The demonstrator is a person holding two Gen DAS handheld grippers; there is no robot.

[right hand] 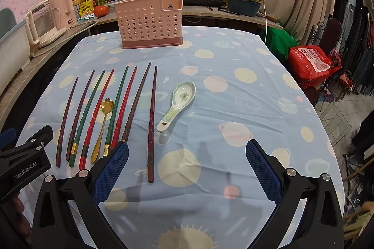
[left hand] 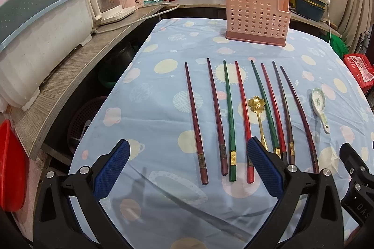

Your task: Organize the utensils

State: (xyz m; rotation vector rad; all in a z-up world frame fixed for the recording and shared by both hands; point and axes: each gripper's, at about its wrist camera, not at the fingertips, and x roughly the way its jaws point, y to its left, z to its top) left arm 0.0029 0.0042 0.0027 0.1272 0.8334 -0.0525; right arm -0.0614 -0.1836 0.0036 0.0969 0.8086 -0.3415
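Eight chopsticks and two spoons lie untouched on the surface (right hand: 257,89), so by my reading the task stands at its very start: nothing has gone into the pink perforated utensil holder (left hand: 257,17) yet, and the step in hand is choosing a first piece to pick up.

Largest first, the holder stands upright at the far end of the blue planet-print cloth, well apart from the row. The chopsticks lie side by side between the holder and the grippers, thin tips toward the holder: two dark maroon ones at the left, then a green chopstick (left hand: 229,122) and a red chopstick (left hand: 244,122), a second green and red pair, and two more dark ones, the rightmost (right hand: 152,120) set a little apart. A gold flower-bowled spoon (left hand: 258,118) lies between the two coloured pairs. A ceramic soup spoon (right hand: 178,104), white with a green pattern, lies just right of the row.

Both the left gripper (left hand: 188,169) and the right gripper (right hand: 187,169) hover low at the near end, jaws spread wide and holding nothing.

The next move likely calls for closing on one thin stick near its thick end, lifting it clear of its neighbours, then dropping it into the holder.
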